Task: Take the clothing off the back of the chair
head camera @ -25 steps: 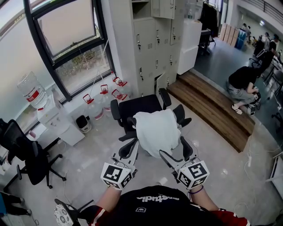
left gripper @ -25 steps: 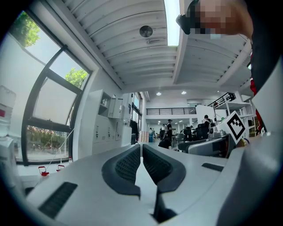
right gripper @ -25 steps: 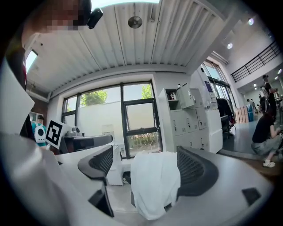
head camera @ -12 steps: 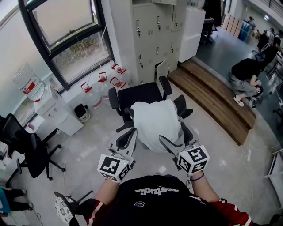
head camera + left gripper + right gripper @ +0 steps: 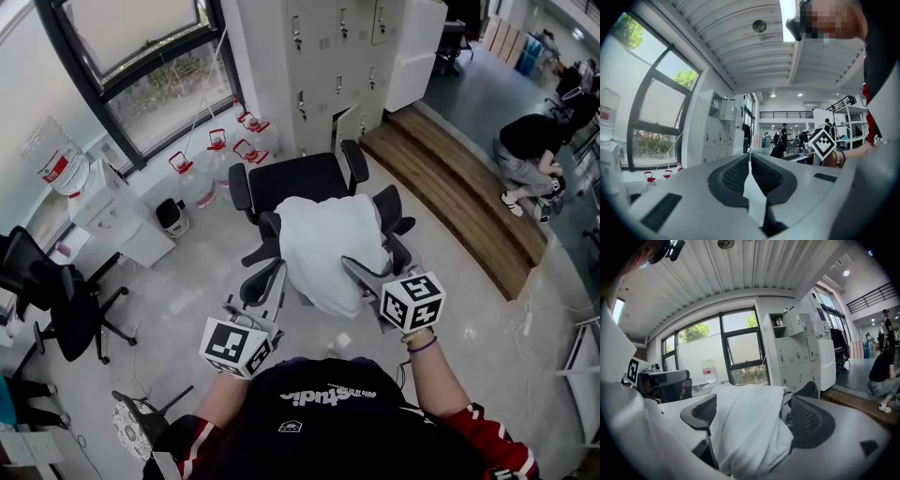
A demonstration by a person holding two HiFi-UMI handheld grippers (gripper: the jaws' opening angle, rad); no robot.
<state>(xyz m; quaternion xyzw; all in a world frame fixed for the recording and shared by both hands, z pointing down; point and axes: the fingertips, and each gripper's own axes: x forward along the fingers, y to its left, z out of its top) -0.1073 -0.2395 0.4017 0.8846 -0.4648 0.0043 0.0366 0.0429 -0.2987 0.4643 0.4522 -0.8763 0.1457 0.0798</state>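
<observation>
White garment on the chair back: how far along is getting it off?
Done: nothing is off; the white garment drapes the back of the office chair. In hand: the left gripper looks shut on a white strip of it; the right gripper, fingers just opened wider, straddles it without pressing. Left: close the right, lift it clear.

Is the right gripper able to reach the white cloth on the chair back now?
Probably yes. The right gripper has just been opening its jaws, and the white cloth already lies between them, not yet pinched. Nothing stands in the way.
</observation>
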